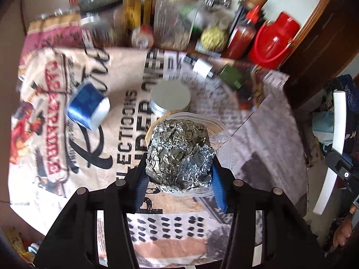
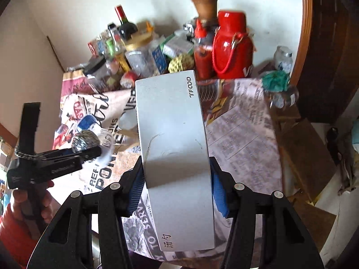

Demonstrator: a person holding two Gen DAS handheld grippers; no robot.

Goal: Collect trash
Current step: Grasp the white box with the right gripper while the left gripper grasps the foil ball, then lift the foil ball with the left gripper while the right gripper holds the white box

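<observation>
My left gripper is shut on a crumpled foil ball, with both blue pads pressing its sides, held above the table. A clear plastic bag clings behind and under the foil. My right gripper is shut on a flat white box printed TFOOD, which stands up and away from the jaws. In the right wrist view the left gripper with the foil ball hangs at the left, held by a hand. The white box shows at the right edge of the left wrist view.
A printed cloth covers the table. On it lie a blue and white cup, a round metal tin and a small bottle. Bottles, jars and a red flask crowd the back. A cardboard box stands to the right.
</observation>
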